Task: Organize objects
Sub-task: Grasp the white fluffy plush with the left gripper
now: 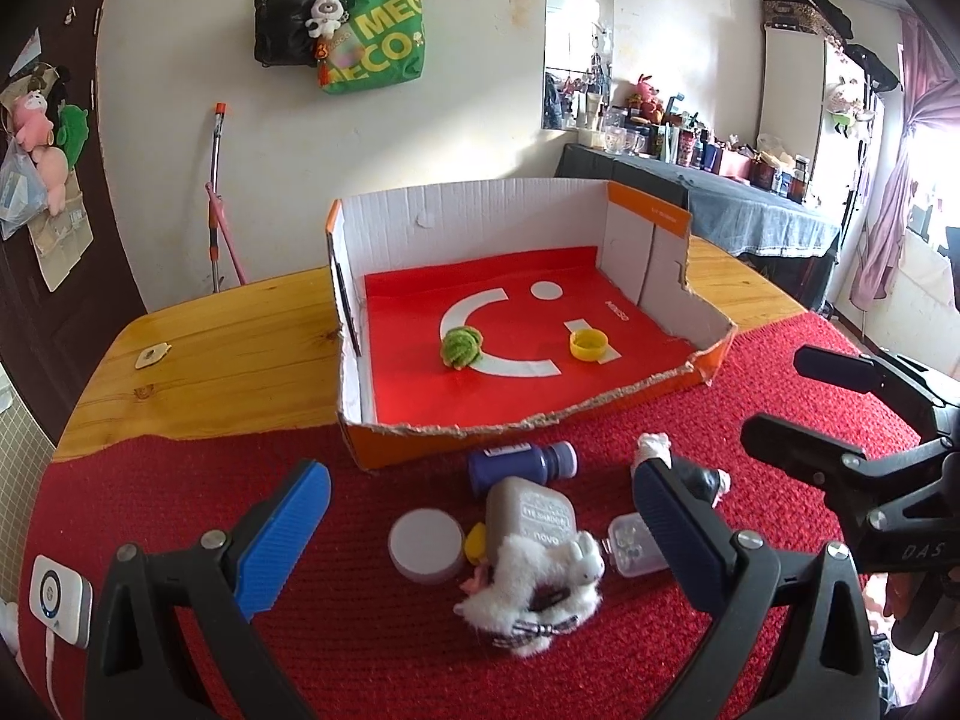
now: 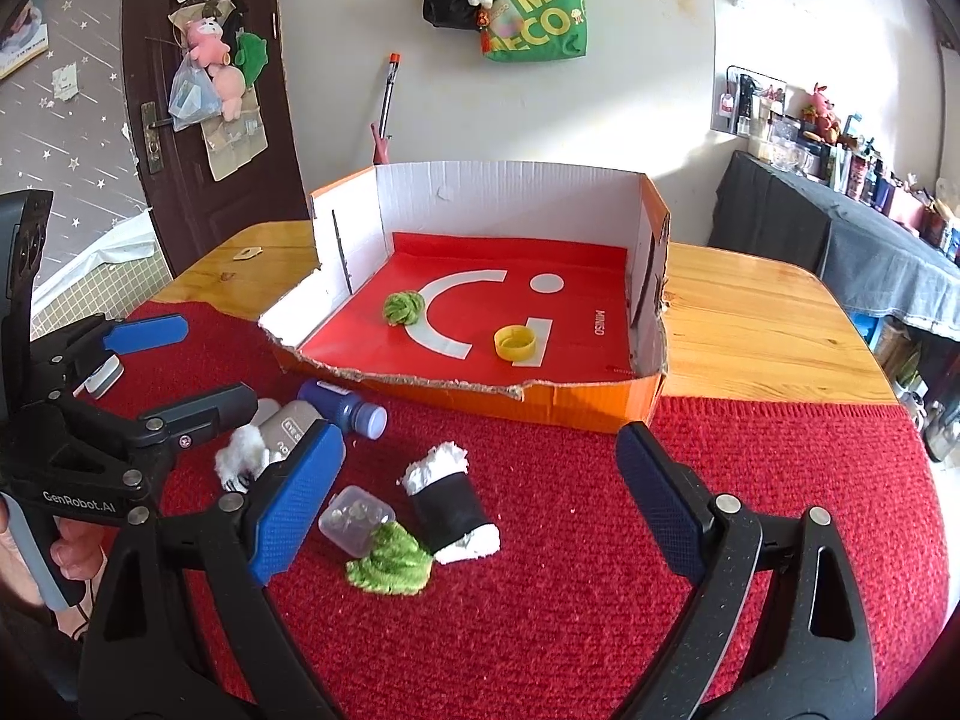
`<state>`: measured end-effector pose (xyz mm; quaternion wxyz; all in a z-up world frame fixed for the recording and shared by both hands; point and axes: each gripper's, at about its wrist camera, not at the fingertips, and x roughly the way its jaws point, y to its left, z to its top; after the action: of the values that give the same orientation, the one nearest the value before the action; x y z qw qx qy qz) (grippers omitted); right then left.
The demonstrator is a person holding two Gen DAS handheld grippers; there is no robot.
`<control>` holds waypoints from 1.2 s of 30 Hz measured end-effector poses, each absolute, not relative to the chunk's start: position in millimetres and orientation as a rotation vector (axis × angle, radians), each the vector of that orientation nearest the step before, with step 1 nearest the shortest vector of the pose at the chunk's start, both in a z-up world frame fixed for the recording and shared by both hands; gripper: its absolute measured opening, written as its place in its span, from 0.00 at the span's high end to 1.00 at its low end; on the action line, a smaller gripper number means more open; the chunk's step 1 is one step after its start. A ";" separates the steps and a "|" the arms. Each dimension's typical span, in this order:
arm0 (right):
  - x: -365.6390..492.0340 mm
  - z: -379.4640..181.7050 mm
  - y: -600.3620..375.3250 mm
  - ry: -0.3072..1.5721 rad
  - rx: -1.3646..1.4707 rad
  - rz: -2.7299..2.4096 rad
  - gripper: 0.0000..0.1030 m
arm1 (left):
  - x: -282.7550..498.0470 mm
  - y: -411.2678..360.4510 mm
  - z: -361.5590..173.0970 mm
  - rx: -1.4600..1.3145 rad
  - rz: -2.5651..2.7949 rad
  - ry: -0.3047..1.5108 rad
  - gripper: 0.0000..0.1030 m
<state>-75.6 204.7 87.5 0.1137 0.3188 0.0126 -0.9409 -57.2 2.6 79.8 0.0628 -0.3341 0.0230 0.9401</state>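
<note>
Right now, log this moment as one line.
left gripper: open, empty | right gripper: open, empty | box: green ball, yellow cap | rest on red mat

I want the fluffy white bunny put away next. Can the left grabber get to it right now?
Probably yes. The left gripper is open, and the white bunny plush lies on the red mat between its fingers, on top of the pile. The grey bottle touching it might get nudged.

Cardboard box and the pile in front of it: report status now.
Left tool open, right tool open, both empty. Cardboard box holds green ball and yellow cap. Blue bottle, plush, clear case wait on red mat.
</note>
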 end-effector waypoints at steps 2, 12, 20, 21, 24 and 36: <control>-72.5 85.5 204.9 0.042 0.939 -2.763 0.18 | -55.2 3.0 77.4 -1.016 2.838 0.068 0.00; -61.6 63.9 201.4 0.036 1.013 -2.717 0.42 | -42.8 8.0 61.9 -1.057 2.809 0.048 0.04; -53.7 45.9 194.2 0.018 1.069 -2.667 0.48 | -38.3 6.7 50.8 -1.099 2.793 0.026 0.09; -53.0 44.1 193.8 0.015 1.075 -2.662 0.49 | -38.0 6.3 49.1 -1.105 2.793 0.024 0.09; -51.1 38.5 191.1 0.007 1.093 -2.645 0.50 | -37.8 5.5 45.1 -1.118 2.795 0.020 0.09; -50.4 26.2 183.0 -0.021 1.128 -2.594 0.56 | -41.5 1.6 24.7 -1.194 2.779 -0.004 0.12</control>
<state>-50.4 183.0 26.2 0.1557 0.3940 -0.0075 -0.9058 -41.5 1.6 24.7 0.0582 -0.3941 -0.0012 0.9172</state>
